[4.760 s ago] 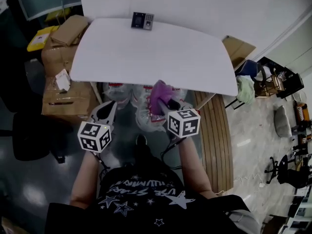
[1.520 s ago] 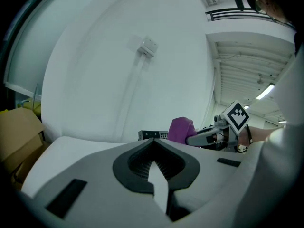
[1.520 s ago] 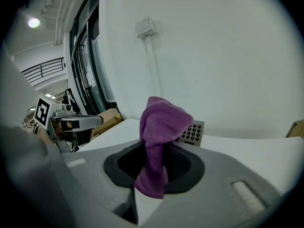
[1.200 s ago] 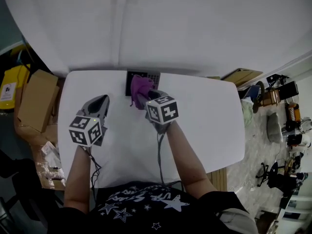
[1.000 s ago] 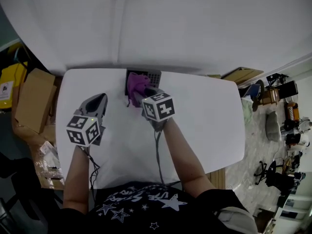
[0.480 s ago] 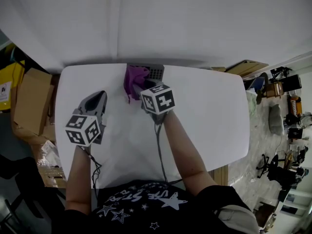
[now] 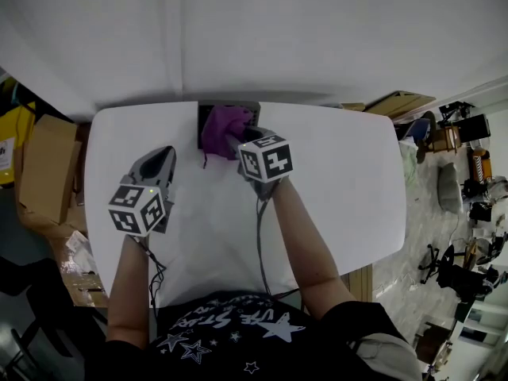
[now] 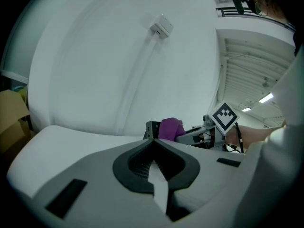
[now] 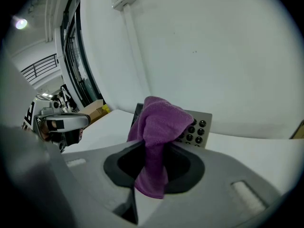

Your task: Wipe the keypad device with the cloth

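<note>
Right gripper view alone shows us buttons [image 9: 194, 132] on the grey rectangular keypad device [image 9: 205, 119].
Right gripper [image 9: 151, 172] pinches crumpled purple cloth [image 9: 159, 122] over it; left gripper [image 8: 153, 164] closed, empty.

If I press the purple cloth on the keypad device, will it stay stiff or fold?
Probably floppy: the purple cloth droops over itself above the right gripper, whose jaws pinch it. It looks light and soft, so it should mould over the buttons of the keypad device.
</note>
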{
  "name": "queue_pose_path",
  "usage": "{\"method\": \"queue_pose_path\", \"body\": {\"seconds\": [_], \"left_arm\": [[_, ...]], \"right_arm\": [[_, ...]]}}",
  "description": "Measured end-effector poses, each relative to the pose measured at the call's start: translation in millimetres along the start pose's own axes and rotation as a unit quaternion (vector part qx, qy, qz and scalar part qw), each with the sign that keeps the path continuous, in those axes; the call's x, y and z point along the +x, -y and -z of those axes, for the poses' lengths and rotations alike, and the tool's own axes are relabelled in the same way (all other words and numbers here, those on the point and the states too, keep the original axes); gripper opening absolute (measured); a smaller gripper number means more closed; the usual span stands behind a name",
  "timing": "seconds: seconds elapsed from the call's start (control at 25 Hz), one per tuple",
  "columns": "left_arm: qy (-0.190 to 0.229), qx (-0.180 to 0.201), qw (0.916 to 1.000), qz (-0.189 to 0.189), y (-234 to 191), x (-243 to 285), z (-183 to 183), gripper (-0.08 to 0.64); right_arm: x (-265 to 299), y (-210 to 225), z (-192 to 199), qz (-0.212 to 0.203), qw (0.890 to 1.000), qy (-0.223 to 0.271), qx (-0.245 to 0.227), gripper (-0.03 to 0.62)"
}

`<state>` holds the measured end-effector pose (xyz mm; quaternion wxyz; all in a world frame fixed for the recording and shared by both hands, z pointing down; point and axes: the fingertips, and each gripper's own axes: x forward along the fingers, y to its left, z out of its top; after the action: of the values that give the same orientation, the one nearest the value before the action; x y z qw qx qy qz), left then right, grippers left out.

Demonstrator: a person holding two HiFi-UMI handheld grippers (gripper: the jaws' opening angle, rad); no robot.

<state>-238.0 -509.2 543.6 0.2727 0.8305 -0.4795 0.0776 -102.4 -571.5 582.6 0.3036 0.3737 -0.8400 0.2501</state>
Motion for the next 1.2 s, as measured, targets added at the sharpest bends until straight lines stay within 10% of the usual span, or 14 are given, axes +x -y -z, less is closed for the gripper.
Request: {"method": "queue_pose_path", "body": {"seconds": [1.2], "left_arm": [[-0.01, 0.016, 0.9994, 0.028, 56.1, -8.1, 7.5, 0.006]], "right_arm": [[-83.5, 64.8, 38.3, 0.08, 0.995, 0.023, 0.063, 0.095]]}}
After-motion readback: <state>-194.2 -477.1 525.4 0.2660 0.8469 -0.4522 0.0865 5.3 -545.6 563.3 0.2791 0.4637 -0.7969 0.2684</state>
